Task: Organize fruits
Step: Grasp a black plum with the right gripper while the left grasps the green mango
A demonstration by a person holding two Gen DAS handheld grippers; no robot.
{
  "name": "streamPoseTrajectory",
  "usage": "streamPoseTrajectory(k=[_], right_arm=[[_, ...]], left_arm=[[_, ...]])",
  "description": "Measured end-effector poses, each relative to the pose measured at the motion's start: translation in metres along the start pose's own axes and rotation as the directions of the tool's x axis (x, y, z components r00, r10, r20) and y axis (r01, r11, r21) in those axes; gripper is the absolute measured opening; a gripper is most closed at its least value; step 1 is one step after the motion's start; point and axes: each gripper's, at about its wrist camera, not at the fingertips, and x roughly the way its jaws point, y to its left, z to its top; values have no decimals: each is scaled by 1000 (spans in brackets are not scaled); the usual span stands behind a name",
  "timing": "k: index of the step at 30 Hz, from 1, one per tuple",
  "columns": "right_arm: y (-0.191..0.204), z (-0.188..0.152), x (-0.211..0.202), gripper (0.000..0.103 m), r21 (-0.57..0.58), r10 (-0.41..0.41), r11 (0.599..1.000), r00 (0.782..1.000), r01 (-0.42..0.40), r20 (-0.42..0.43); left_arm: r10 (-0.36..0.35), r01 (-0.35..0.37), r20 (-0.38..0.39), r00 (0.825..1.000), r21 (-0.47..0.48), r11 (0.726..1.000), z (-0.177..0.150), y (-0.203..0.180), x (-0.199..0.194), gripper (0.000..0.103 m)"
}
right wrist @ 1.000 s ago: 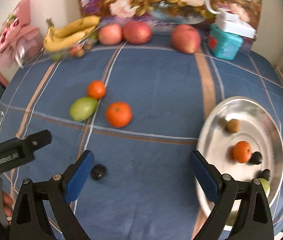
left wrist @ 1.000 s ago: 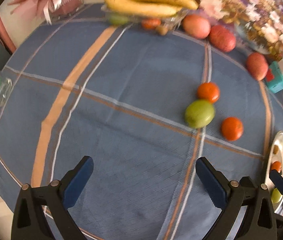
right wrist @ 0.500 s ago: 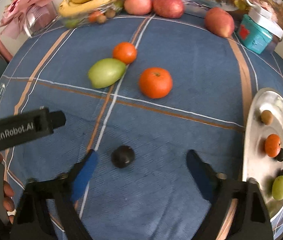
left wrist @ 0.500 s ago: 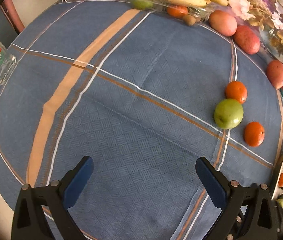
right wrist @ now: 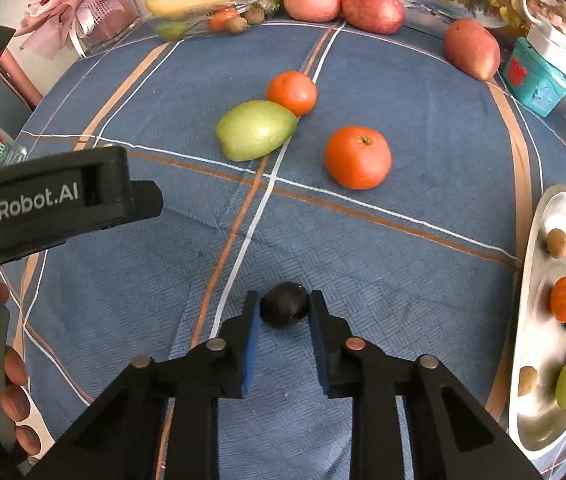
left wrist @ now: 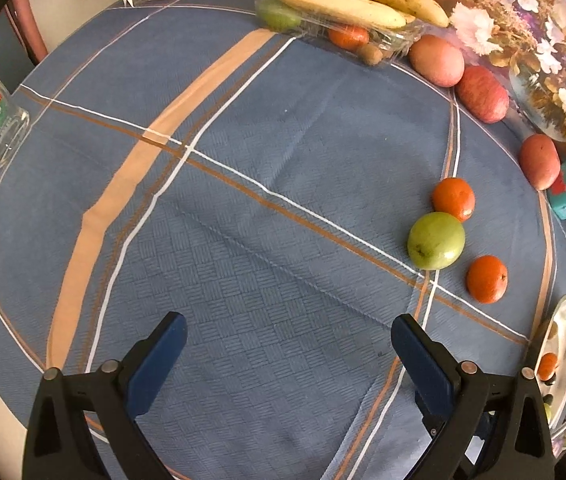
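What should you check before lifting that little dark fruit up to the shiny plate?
1. Right gripper closed on the small dark fruit: ok, both pads press its sides.
2. Fruit centred between the fingers: ok.
3. Fruit off the blue cloth: not ok, it sits on it.
4. Room on the metal plate: ok, bare metal shows near its lower end.
5. Way to the plate free: ok, the large orange and green mango lie farther back.
6. Left gripper out of the way: ok, open and empty.
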Motion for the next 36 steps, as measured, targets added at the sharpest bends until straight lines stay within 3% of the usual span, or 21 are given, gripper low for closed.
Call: streamPoseTrajectory(k=[10,17,21,28,36], right_arm=[[-22,11,-22,24,50,44,998,997,-48,63],[-66,13,-36,24,162,-30,987,993,11,112],[-99,12,-55,24,233,-65,972,986,28,153],[-134,8,-70,24,325,-61,946,981,-2,186],[-141,7,-67,24,340,-34,940,983,-30,180]], left_arm=[[-65,67,23,998,-51,996,9,9,-8,103],[-134,133,45,990,14,991,19,-16,-5,101],[-188,184,62,980,66,981,26,-36,-6,93],[-170,160,64,983,138,977,28,-64,5,87],[-153,137,82,985,168,976,34,-83,25,81]])
